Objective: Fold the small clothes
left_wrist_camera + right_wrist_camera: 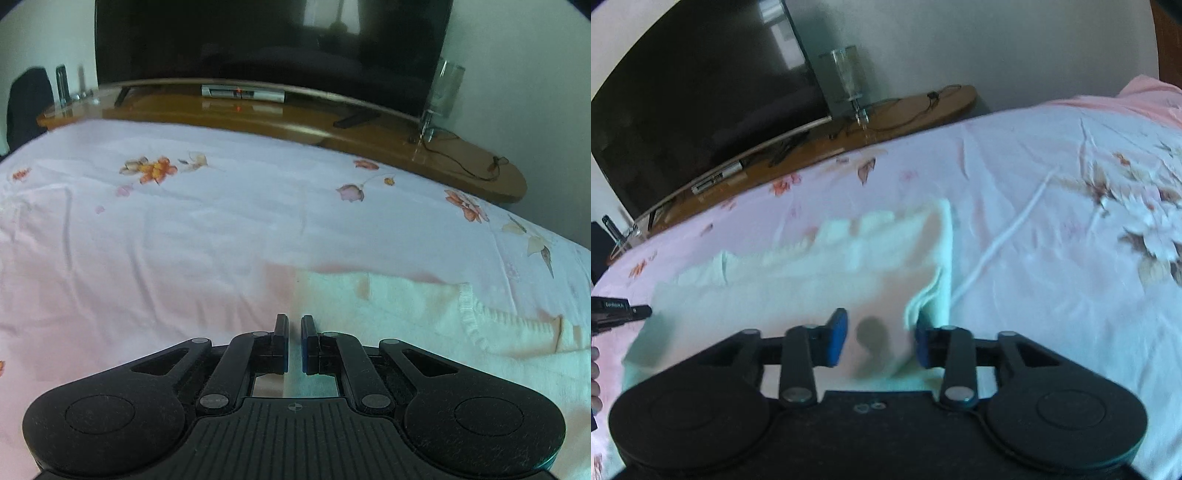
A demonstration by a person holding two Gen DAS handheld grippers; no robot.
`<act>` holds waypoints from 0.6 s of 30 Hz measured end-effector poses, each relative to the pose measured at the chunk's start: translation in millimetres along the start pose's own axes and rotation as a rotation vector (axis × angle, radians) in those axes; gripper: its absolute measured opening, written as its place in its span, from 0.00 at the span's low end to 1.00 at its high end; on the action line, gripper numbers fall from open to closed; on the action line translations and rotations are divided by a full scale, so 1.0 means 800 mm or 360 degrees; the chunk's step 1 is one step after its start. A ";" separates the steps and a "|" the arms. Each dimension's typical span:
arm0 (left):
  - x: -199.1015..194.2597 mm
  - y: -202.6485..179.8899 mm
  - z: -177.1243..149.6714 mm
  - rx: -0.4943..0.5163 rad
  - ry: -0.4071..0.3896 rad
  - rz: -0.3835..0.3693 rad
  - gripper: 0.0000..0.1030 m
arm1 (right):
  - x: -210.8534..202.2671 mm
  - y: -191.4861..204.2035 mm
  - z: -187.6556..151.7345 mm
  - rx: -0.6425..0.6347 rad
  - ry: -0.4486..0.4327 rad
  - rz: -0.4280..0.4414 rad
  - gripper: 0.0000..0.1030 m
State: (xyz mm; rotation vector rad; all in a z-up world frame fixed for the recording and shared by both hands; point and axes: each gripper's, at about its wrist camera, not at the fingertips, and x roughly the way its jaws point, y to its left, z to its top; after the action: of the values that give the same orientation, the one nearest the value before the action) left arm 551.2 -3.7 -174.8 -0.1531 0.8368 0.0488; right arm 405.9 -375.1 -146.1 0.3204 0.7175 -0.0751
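Bed sheet: big, flowery, under everything.
Small cloth: pale, flat on the sheet; looks soft, light, floppy; best pinched at a corner.
Right gripper: wide open, holds nothing.
Left gripper: nearly closed, seems empty.

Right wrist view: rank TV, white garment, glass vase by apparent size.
1. TV and white garment: both look large and similar; the garment is nearer the camera, so I can't rank them.
2. Glass vase: clearly smallest, though farthest away.
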 end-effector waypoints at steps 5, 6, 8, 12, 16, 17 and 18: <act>0.008 0.000 0.002 0.0013 -0.0002 -0.0035 0.05 | 0.025 0.003 0.010 -0.0035 -0.0003 0.0046 0.36; 0.007 0.003 0.003 -0.0004 0.0001 -0.0048 0.05 | 0.026 0.003 0.011 -0.0028 -0.0013 0.0059 0.36; 0.007 0.010 0.005 -0.0022 -0.0008 -0.0075 0.06 | 0.026 0.003 0.009 -0.0025 -0.0012 0.0043 0.36; 0.012 0.013 0.005 -0.0003 -0.0047 -0.0025 0.86 | 0.029 -0.010 0.013 0.0034 -0.0037 0.0018 0.37; 0.006 0.009 0.002 0.0015 -0.0131 -0.0088 0.82 | 0.043 -0.006 0.020 0.0023 -0.0058 -0.0035 0.06; 0.006 0.008 0.001 0.0014 -0.0125 -0.0107 0.65 | 0.043 -0.005 0.019 0.0017 -0.0061 -0.0050 0.06; 0.009 0.007 0.001 0.0020 -0.0101 -0.0128 0.55 | 0.042 -0.003 0.017 0.0007 -0.0069 -0.0059 0.06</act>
State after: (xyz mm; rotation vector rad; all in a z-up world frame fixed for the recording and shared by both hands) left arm 556.3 1.7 -180.3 -0.1728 0.7668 -0.0271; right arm 439.3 -380.5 -158.7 0.3090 0.6802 -0.1188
